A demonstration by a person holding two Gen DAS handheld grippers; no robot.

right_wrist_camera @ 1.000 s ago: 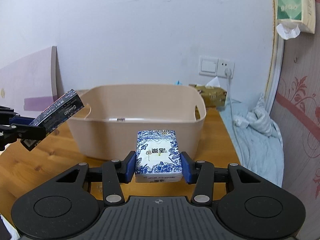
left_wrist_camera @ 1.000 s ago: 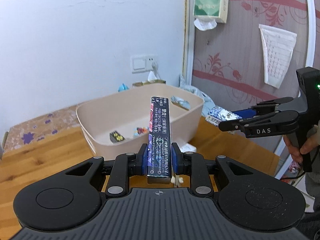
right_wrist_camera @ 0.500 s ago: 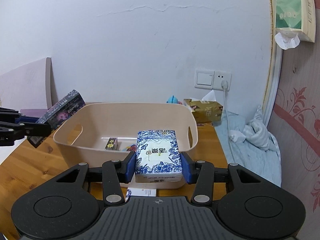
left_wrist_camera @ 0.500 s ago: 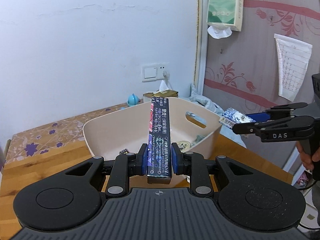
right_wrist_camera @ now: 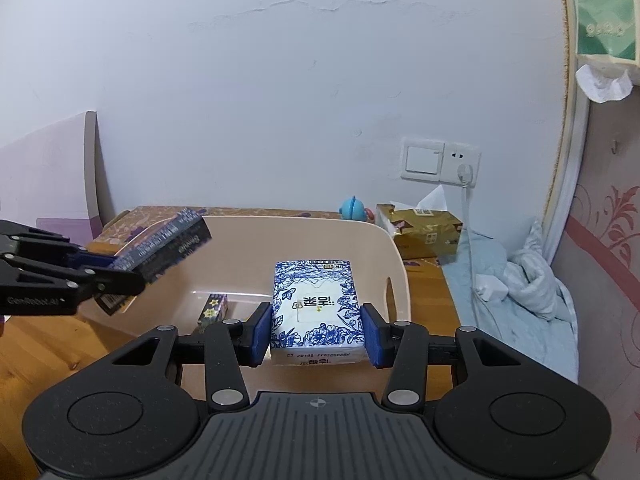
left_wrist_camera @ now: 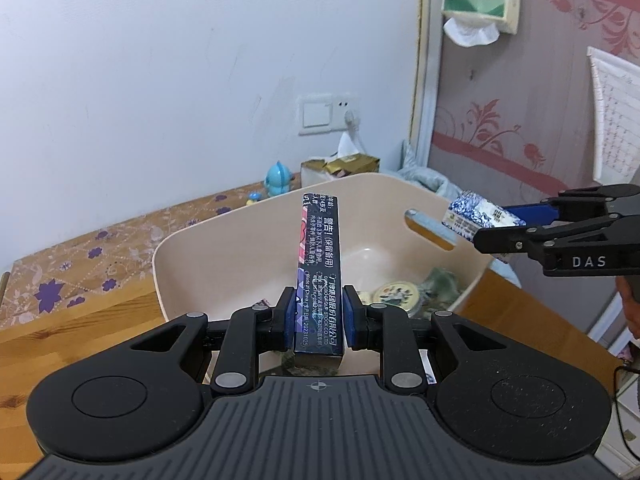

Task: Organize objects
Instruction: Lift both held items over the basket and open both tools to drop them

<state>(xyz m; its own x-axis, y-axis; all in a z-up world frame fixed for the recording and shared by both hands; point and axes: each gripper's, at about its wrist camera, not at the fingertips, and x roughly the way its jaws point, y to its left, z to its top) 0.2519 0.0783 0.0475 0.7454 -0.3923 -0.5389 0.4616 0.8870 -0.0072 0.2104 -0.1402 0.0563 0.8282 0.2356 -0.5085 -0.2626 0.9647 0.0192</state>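
Two handheld black two-finger grippers hover over a beige plastic tub with cut-out handles (left_wrist_camera: pixel 208 240) that sits on a wooden table (left_wrist_camera: pixel 60 340); the left gripper (left_wrist_camera: pixel 319 318) has its blue pads pressed against the sides of a long, narrow dark cardboard box printed with white text (left_wrist_camera: pixel 320 272), which juts forward over the tub's open interior; the right gripper (right_wrist_camera: pixel 316 334) clamps a small tissue packet with a blue floral pattern on white (right_wrist_camera: pixel 316 308) between its blue pads, above the tub's near rim; inside the tub lie a round tin with a picture on its lid (left_wrist_camera: pixel 396 294) and a small dark box with yellow stars (right_wrist_camera: pixel 213 308); behind the tub, against the white wall, stand a gold tissue box (right_wrist_camera: pixel 420 230) and a small blue toy figure (right_wrist_camera: pixel 352 208); a white wall switch and socket (right_wrist_camera: pixel 440 160) sits above them; pale blue bedding (right_wrist_camera: pixel 520 280) lies to the right of the table.
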